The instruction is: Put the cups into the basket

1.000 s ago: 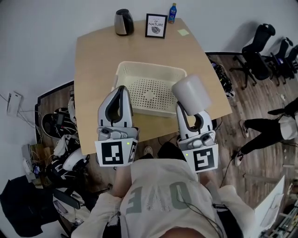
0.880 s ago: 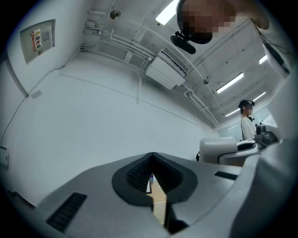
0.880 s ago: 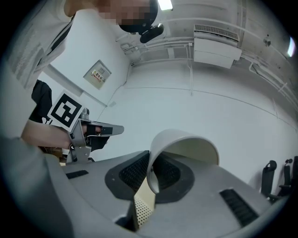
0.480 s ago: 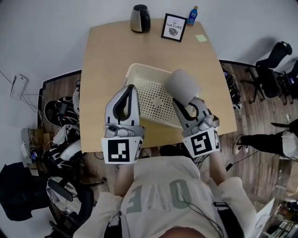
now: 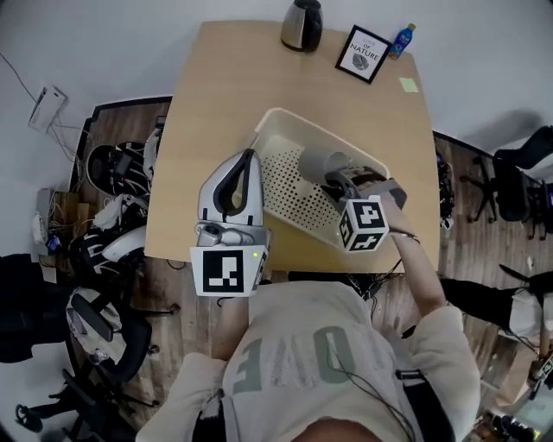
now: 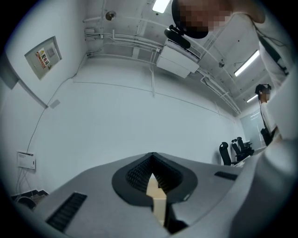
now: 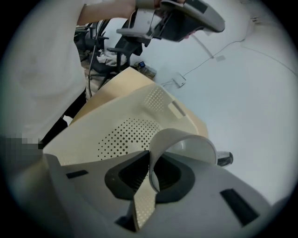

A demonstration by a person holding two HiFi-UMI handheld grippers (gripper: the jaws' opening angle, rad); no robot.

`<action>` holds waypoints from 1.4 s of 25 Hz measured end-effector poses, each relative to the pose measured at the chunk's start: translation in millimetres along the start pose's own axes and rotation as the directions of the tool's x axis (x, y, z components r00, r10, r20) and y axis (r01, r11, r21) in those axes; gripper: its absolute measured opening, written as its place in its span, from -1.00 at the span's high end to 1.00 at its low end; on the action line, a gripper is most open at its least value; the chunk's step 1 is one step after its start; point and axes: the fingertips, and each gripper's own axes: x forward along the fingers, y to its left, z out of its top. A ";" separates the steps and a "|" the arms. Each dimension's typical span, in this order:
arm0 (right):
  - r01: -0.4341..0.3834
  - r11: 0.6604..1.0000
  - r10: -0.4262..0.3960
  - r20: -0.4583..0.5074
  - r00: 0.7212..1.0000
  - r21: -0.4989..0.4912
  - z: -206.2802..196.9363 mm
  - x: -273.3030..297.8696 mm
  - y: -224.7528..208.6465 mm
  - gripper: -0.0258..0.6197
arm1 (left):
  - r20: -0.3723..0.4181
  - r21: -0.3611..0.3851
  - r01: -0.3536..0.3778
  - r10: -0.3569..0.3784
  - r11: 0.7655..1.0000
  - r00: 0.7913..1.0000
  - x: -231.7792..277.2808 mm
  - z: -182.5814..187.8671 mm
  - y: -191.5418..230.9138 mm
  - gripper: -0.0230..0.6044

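Note:
A cream perforated basket (image 5: 285, 186) stands on the wooden table (image 5: 216, 104). My right gripper (image 5: 335, 179) is shut on the rim of a grey cup (image 5: 316, 161), which lies tilted low inside the basket near its right wall. In the right gripper view the cup's (image 7: 186, 145) thin wall is pinched between the jaws of my right gripper (image 7: 150, 174), above the basket's dotted floor (image 7: 125, 135). My left gripper (image 5: 235, 181) hovers over the basket's left front edge, shut and holding nothing. In its own view the left gripper (image 6: 152, 160) points at a bare wall and ceiling.
At the table's far edge stand a steel kettle (image 5: 302, 24), a framed picture (image 5: 362, 53) and a small blue bottle (image 5: 399, 40), with a sticky note (image 5: 409, 85) nearby. Office chairs (image 5: 104, 337) and cable clutter crowd the floor to the left.
The right gripper has carried the cup from above the basket's right front corner down into the basket and tipped it over. The left gripper has kept its place.

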 end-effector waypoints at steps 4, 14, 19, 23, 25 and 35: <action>-0.106 0.992 0.104 -0.027 0.994 -0.066 -9.0 27.4 9.5 0.84 | -0.026 0.000 -0.039 0.039 0.999 0.999 4.6 -10.3 6.4 0.90; -0.343 0.932 0.338 -0.060 0.939 -0.116 -21.5 72.4 46.1 0.81 | -0.081 0.003 -0.107 0.107 0.994 0.991 10.9 -28.3 23.4 0.90; -0.303 0.945 0.301 -0.040 0.953 -0.124 -18.3 78.1 48.9 0.67 | -0.112 -0.002 -0.129 0.128 0.992 0.985 6.2 -36.6 31.2 0.90; -0.199 0.972 0.199 -0.015 0.980 -0.126 -9.5 82.3 39.3 0.63 | -0.105 0.000 -0.138 0.138 0.990 0.985 2.7 -35.9 37.8 0.90; -0.178 0.981 0.180 0.016 0.984 -0.078 -4.5 78.2 33.3 0.57 | -0.095 0.000 -0.138 0.137 0.990 0.986 1.3 -33.1 39.1 0.90; -0.098 0.768 -0.369 0.562 0.740 0.633 73.5 -102.9 -106.9 0.62 | -0.049 0.023 -0.025 0.026 0.999 0.998 8.4 -8.7 17.9 0.90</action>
